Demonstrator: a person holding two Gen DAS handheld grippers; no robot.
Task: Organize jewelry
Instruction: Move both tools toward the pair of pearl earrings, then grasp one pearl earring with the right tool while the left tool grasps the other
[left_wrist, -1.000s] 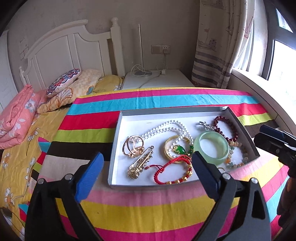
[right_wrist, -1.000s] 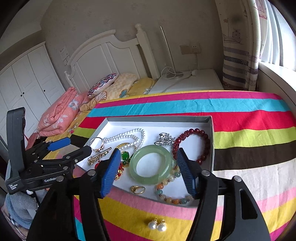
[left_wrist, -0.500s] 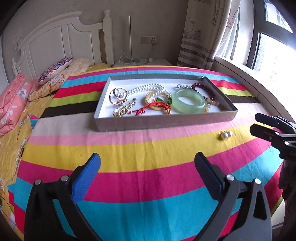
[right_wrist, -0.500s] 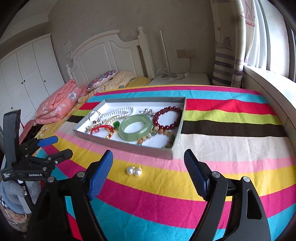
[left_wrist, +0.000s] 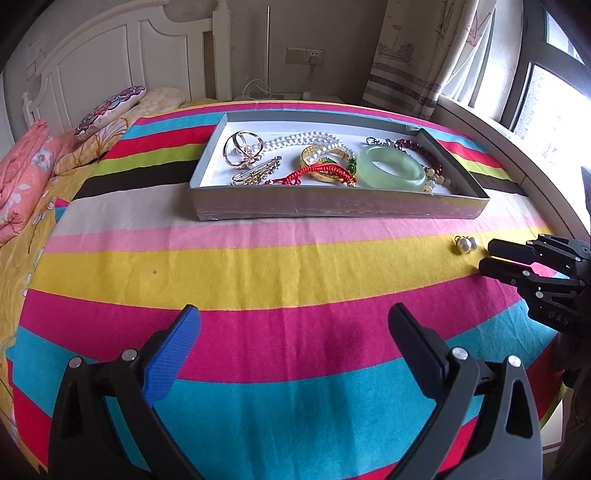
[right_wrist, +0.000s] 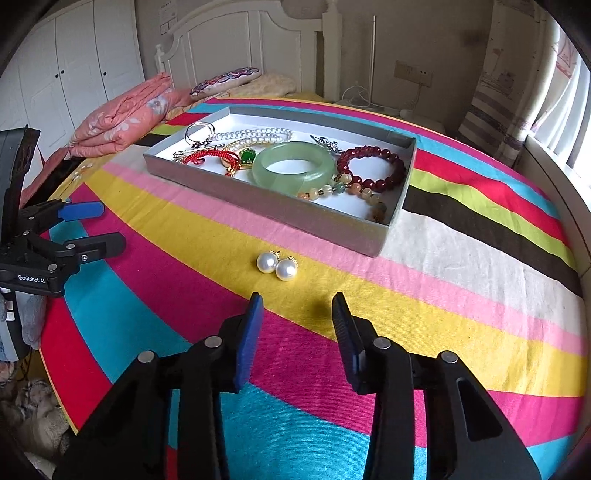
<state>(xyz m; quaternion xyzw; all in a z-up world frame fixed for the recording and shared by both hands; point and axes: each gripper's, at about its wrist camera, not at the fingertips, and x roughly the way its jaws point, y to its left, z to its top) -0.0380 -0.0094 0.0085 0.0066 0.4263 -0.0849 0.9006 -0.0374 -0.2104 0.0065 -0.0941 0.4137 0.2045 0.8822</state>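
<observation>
— hovering low over the striped cloth (right_wrist: 461, 288), the right gripper (right_wrist: 297, 317) has its jaws apart, holding nothing; the left gripper (left_wrist: 293, 330) gapes wider.
— and the jewelry?
— 2 pearl earrings (right_wrist: 277, 264) lie just ahead of the right gripper, outside the grey tray (right_wrist: 266, 206); farther in, the jade bangle (right_wrist: 293, 171) sits inside.

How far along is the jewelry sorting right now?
Mostly done: the jade bangle, red bead bracelet, pearl necklace and other pieces lie in the gray tray. In hand: nothing; the right claw is open just short of the pearl earrings. Left: those earrings, on the striped cloth outside the tray. The left claw is open, empty.
</observation>
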